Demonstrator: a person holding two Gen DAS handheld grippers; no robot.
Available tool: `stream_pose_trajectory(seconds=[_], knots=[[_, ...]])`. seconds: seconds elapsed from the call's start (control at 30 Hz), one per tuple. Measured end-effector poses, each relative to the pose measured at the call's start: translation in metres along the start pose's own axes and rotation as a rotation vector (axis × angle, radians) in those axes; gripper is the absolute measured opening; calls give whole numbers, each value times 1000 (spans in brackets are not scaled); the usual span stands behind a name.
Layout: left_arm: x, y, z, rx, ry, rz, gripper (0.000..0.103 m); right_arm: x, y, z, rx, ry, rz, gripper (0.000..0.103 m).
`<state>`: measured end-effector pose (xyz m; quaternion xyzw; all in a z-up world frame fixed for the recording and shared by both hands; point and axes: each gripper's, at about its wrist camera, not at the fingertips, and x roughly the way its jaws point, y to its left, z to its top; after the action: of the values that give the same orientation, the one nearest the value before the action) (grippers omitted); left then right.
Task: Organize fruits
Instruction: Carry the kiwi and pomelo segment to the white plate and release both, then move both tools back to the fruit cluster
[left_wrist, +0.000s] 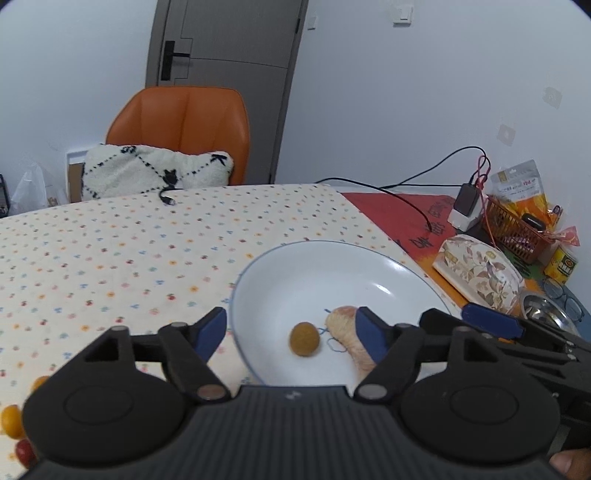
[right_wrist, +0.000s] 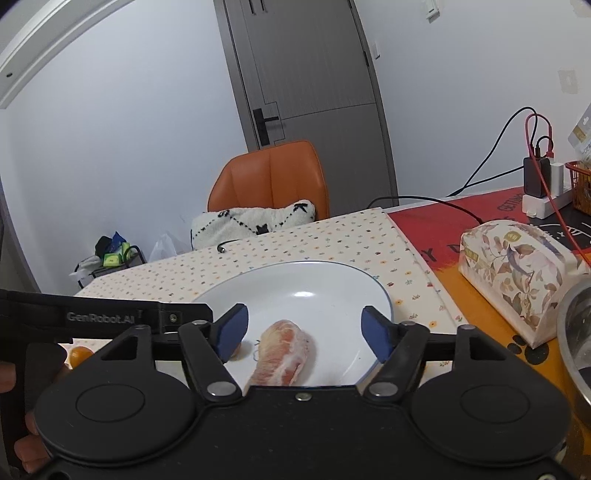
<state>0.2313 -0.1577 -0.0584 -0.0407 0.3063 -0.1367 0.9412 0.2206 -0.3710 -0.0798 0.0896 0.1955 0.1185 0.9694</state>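
Observation:
A white plate lies on the dotted tablecloth. On it are a small brownish-yellow round fruit and a peeled pink grapefruit segment. My left gripper is open over the plate's near edge, with the round fruit between its fingers. My right gripper is open over the plate, with the segment between its fingers. Small orange and red fruits lie on the cloth at the far left. One orange fruit shows left in the right wrist view.
A floral tissue box stands right of the plate, with a metal bowl beside it. An orange basket, a power strip and cables sit at the back right. An orange chair with a pillow stands behind the table.

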Motion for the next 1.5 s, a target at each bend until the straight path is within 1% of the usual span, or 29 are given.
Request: stream_pose_trajectory(seconds=[0.03,0.07,0.1,0.2,0.23,0.27,0.33,0.47,0.6,0.73,0.8,0.9,0.97,1.07,1.2,1.37,1.5], knots=[[-3,2,0,-6,3,1,79,-1,1,0,3,-1,1,71],[-6,4,0,-13,1,1,80,-3,2,1,3,-2,-2,76],[-11,6,0,-15,-10,6,83,-4,3,1,4,-7,-6,84],[-26,10,-4,1,-69,42,93,-10,6,1,9,-23,-4,97],[-30,12,-5,7,-84,57,96,-12,8,1,9,-27,-3,99],[-34,13,-6,10,-95,71,97,-14,10,2,7,-32,-6,103],[-39,18,-7,11,-108,98,98,-16,14,1,3,-33,-11,103],[-45,27,-9,10,-91,152,99,-19,18,-1,16,-28,-5,103],[-53,35,-12,11,-82,180,99,-23,25,-5,14,-25,-2,103],[-63,41,-15,3,-84,184,99,-27,34,-8,2,-25,-1,103],[-69,43,-18,-1,-84,175,99,-29,38,-9,-10,-28,-9,103],[-77,48,-22,-16,-81,165,99,-31,40,-9,2,-21,-7,103],[-83,51,-27,-24,-86,173,99,-33,41,-9,6,-21,-5,103],[-93,56,-33,-27,-97,166,103,-38,46,-9,0,-32,-10,103],[-106,63,-39,-45,-107,153,103,-43,51,-10,-4,-36,-10,103],[-121,73,-47,-65,-112,131,103,-48,56,-13,9,-34,10,103],[-129,79,-52,-68,-115,142,103,-50,63,-15,-10,-38,34,103]])
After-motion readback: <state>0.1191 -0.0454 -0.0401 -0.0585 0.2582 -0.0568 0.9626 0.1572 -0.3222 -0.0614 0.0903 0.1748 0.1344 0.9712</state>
